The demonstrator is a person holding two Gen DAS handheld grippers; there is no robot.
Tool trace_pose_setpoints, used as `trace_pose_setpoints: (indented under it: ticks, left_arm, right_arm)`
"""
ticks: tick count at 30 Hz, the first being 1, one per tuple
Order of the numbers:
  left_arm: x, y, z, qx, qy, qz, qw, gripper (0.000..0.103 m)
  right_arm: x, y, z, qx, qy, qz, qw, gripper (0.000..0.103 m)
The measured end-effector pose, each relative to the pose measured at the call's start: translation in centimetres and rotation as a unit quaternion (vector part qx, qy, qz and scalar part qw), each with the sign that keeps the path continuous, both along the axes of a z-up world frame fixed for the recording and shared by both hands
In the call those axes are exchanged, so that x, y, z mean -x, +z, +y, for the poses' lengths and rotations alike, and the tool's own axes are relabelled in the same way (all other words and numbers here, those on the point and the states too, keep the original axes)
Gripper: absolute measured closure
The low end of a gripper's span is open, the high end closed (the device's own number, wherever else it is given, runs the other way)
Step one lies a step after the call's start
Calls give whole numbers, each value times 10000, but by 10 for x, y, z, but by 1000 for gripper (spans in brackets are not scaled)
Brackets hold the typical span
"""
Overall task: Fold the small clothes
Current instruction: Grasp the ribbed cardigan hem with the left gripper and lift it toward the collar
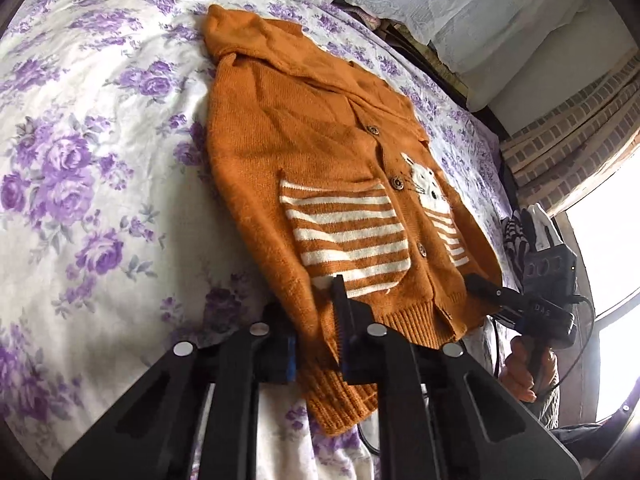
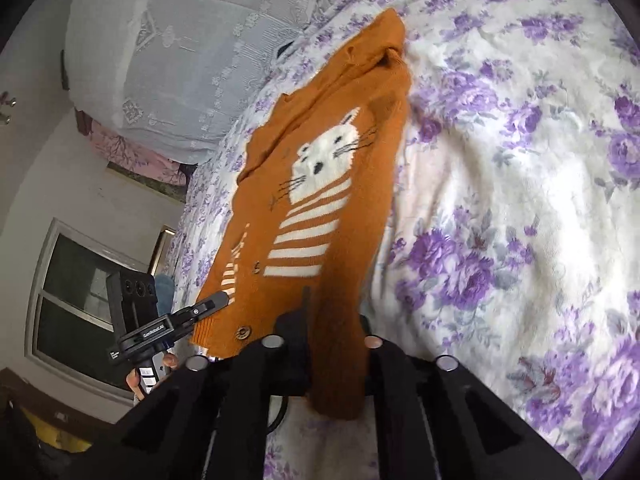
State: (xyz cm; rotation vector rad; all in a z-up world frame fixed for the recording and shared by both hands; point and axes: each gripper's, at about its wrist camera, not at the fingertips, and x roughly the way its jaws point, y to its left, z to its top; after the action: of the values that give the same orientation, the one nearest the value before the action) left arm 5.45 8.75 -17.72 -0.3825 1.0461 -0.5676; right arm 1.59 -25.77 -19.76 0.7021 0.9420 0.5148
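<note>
The bedspread (image 1: 80, 152), white with purple flowers, lay under a small orange cardigan (image 1: 304, 160) spread front-up, its hood toward the pillows and its ribbed hem toward the person. At the hem's left corner the left gripper (image 1: 316, 344) was clenched on the knit, a fold of the ribbed edge pinched between its jaws. Across the striped pocket (image 1: 344, 236) and the row of buttons, the right gripper (image 2: 336, 344) was likewise clamped on the opposite edge of the cardigan, where orange fabric bunched up between its jaws, just below the white cat (image 2: 324, 156).

With both lower corners held, the step looked like the start of a fold. To do it well, both hands should probably lift together and evenly, keeping the hem taut so the soft knit does not sag or twist, then carry it toward the hood and lay it down with the edges lined up.
</note>
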Motion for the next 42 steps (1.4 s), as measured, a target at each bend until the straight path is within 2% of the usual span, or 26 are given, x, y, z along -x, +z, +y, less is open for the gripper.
trace_pose_setpoints:
  ticks: [4,7,10,13,16,20,32,42]
  left_arm:
    - [-2,6,-2,-126,-39,-107,9999,93]
    - [-7,4,-7,-302,-83,-40,9995,93]
    - [-7,-1,-12,-510,-124,-41,9986,92]
    - [-4,-1,-10,-480,-113,-78,9988,92]
    - [-4,1,-9,-435,-106,-133,9989,94]
    - [1,10,-12,-510,-142,-364,9979,98]
    - [-15,55,-29,-755,-240,-957,9923,98]
    - [-50,85,-31,-1047,-7,-1368,9851,98]
  right_arm:
    - [-4,0,0,-8,20,19,10000,97]
    - [-8,-1,0,-11,66,16,10000,97]
    - [-14,-14,1,4,97,300,9995,97]
    - [-15,-20,-4,-224,34,372,9990,98]
    - [-12,-17,-3,-146,-42,284,9995,97]
    - [-9,-7,2,38,-84,135,9999,98]
    - [-33,37,-6,-107,-197,-447,9987,98]
    - [-79,68,-7,-134,-205,-694,9973,98]
